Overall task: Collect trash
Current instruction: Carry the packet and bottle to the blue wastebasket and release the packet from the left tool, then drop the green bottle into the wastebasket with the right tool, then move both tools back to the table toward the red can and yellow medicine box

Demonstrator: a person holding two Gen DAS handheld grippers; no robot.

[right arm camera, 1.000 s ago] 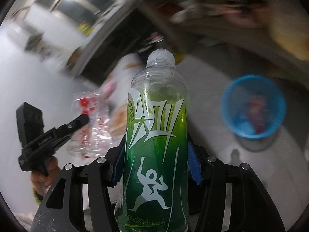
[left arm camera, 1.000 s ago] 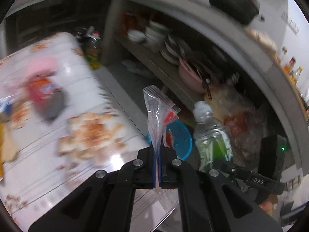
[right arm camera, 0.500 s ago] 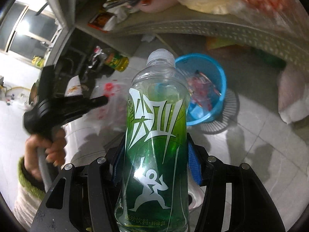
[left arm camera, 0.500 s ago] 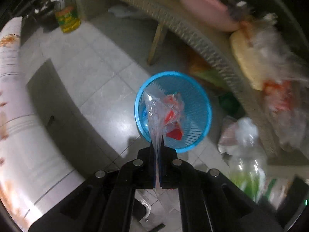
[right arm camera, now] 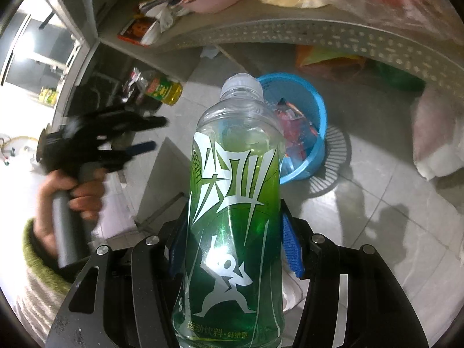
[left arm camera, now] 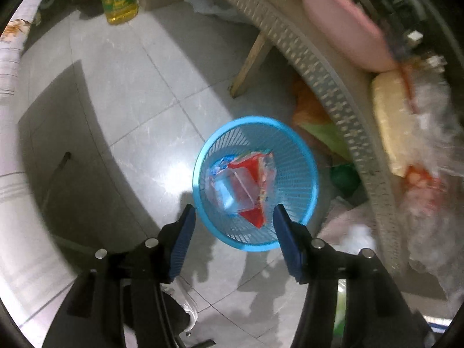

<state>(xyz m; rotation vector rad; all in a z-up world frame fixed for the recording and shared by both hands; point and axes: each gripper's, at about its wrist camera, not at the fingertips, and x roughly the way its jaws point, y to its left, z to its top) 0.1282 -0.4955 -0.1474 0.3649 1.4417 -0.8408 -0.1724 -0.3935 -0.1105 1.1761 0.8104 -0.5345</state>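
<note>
A blue mesh waste basket [left arm camera: 301,156] stands on the tiled floor below my left gripper [left arm camera: 233,217], which is open and empty right above its near rim. A clear plastic bag with red print [left arm camera: 246,182] lies inside the basket on other wrappers. My right gripper [right arm camera: 235,229] is shut on a green drink bottle [right arm camera: 235,217], held upright. In the right wrist view the basket [right arm camera: 304,101] sits behind the bottle's cap, and the left gripper [right arm camera: 130,136] shows at the left, open, in a hand.
A perforated shelf [left arm camera: 313,58] with a pink basin [left arm camera: 342,29] and bags runs along the right. A yellow oil bottle [left arm camera: 119,0] stands on the floor at the back. A table with a patterned cloth [left arm camera: 11,116] is at the left.
My left gripper opened and the clear bag dropped into the blue basket. The right gripper carried the bottle closer to the basket.
</note>
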